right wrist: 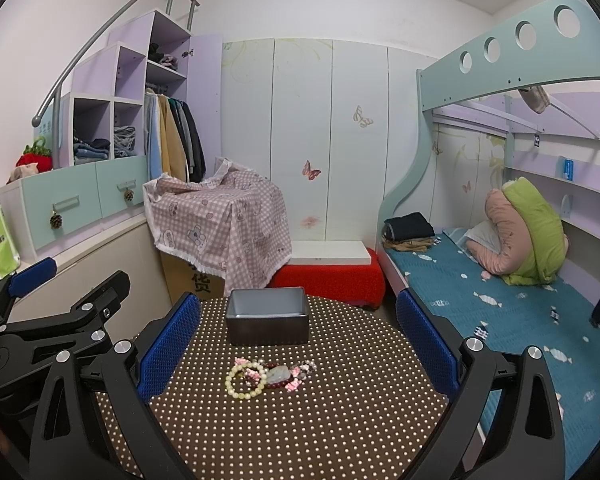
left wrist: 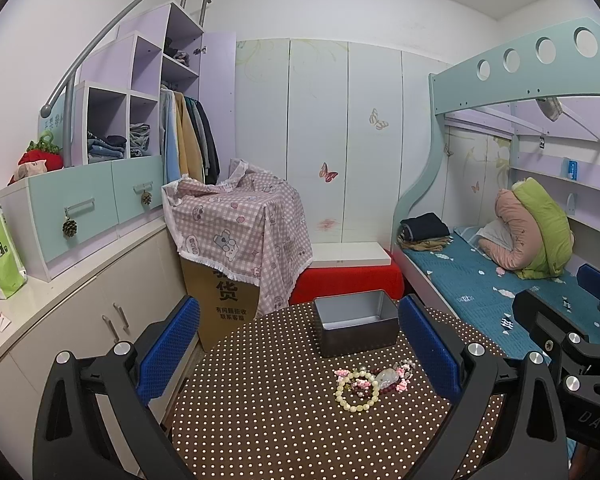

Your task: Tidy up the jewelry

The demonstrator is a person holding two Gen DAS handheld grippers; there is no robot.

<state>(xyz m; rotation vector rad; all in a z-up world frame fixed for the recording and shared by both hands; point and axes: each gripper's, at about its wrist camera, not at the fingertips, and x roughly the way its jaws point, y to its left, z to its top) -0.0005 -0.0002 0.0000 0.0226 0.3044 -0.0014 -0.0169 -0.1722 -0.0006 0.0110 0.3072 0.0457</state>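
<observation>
A pile of jewelry (left wrist: 370, 384) lies on a brown polka-dot round table (left wrist: 268, 420): a cream bead bracelet (left wrist: 356, 394), a dark red bead bracelet, pink charms and a pale stone. Behind it stands an open, empty grey metal tin (left wrist: 356, 322). My left gripper (left wrist: 300, 348) is open and empty, held above the table short of the pile. In the right wrist view the pile (right wrist: 268, 376) and the tin (right wrist: 267, 316) lie ahead of my open, empty right gripper (right wrist: 300, 346). The right gripper shows at the right edge of the left view (left wrist: 572, 320).
A cardboard box under a pink checked cloth (left wrist: 240, 232) stands behind the table, next to a red stool with a white board (left wrist: 348, 272). A bunk bed with blue bedding (left wrist: 500, 288) is on the right. Cabinets and drawers (left wrist: 80, 240) run along the left.
</observation>
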